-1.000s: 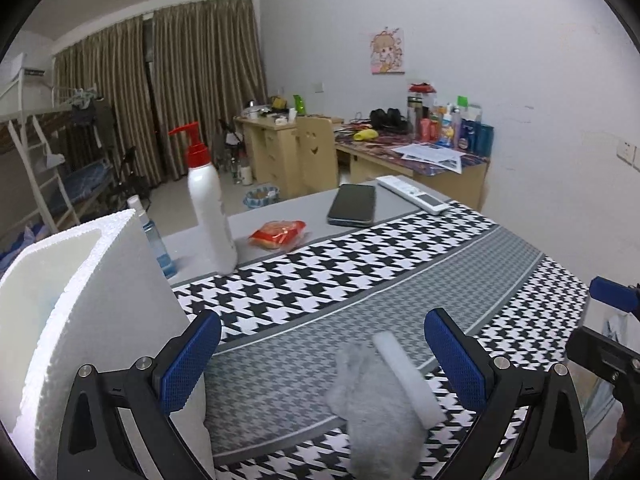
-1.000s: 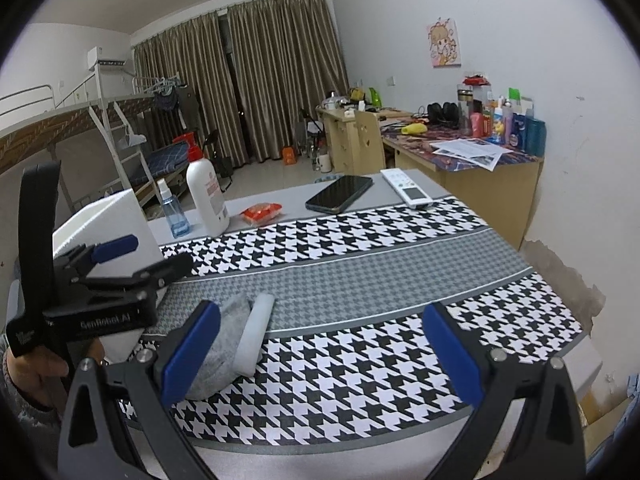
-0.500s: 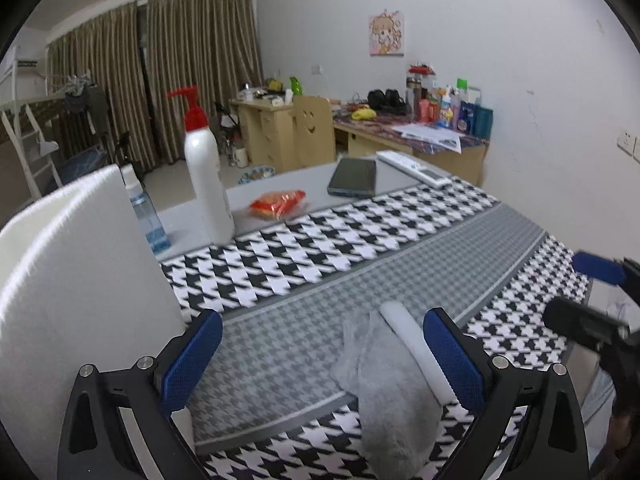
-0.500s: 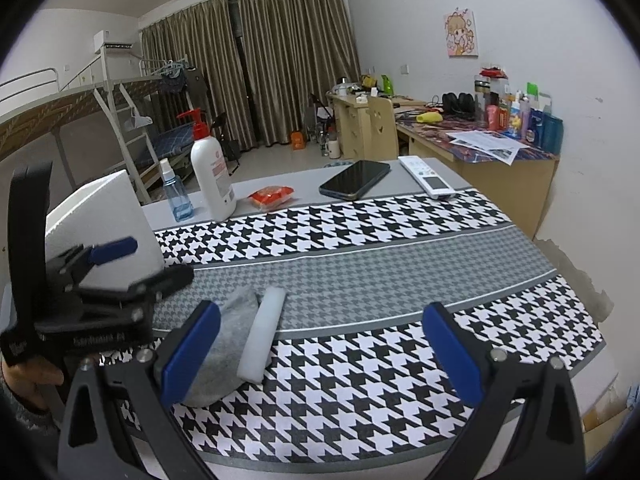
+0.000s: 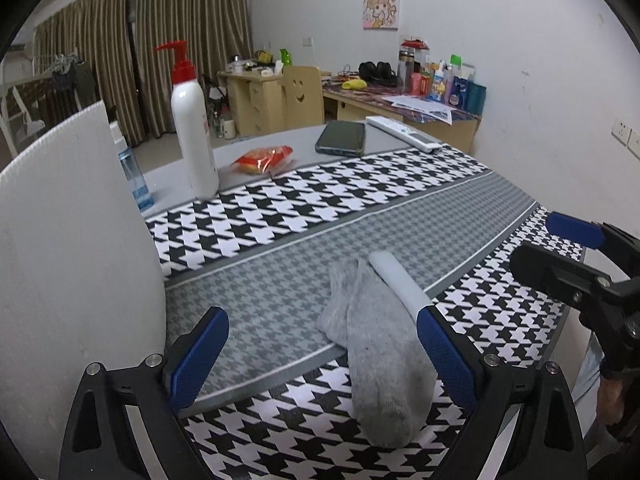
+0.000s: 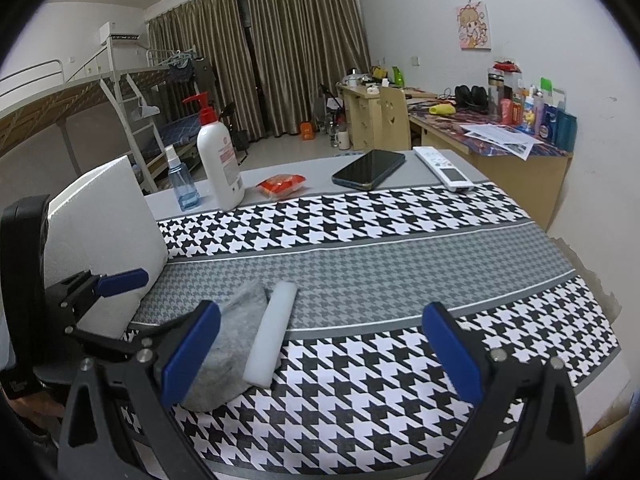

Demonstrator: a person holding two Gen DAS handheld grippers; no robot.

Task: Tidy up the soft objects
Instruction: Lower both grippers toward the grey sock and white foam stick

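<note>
Grey sock (image 5: 380,344), foam stick (image 5: 396,280) touching, lower centre on cloth (image 5: 400,216). Left gripper (image 5: 324,352), right gripper (image 6: 324,356): jaws wide, empty.

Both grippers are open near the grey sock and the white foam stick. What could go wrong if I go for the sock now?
1. The foam stick lies right against the sock, so the left gripper closing on the sock may pinch or roll the stick too.
2. The sock looks loosely folded; a grab at one layer might unfold it.
3. The white foam box stands close on the left, and a wide swing could knock it.
</note>
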